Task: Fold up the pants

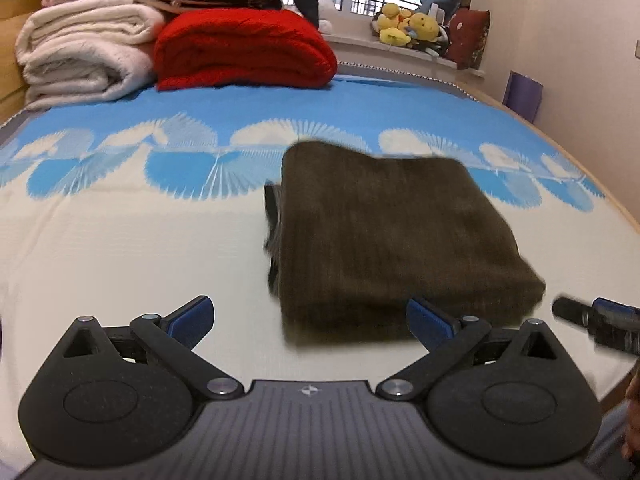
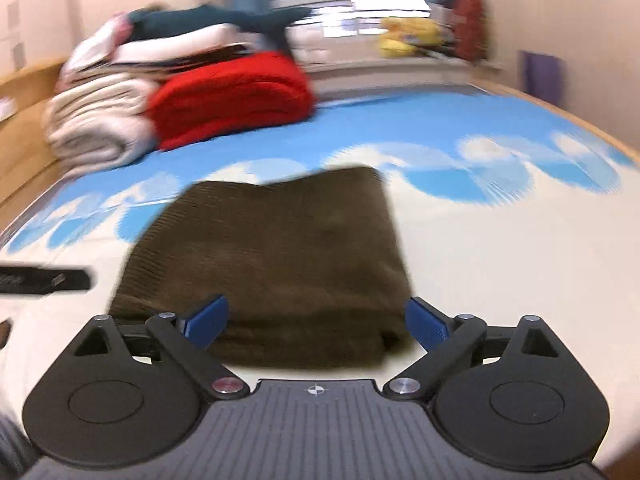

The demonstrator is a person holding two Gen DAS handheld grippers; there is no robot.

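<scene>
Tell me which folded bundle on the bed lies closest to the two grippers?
The dark brown folded pants, lying alone just ahead of both open grippers; the red blanket and cream blankets sit stacked at the far end.

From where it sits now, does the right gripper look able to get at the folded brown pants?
Probably yes. The right gripper is open, and the folded pants lie just ahead of its fingers on the bedspread, with nothing between them.

1. The bed (image 1: 120, 240) wears a cover that is cream on the near side and blue with white fan shapes farther back.
2. Folded brown pants (image 1: 392, 236) lie flat on the cream part.
3. At the far end sit a folded red blanket (image 1: 240, 54) and, touching it, rolled cream blankets (image 1: 80, 52).
</scene>
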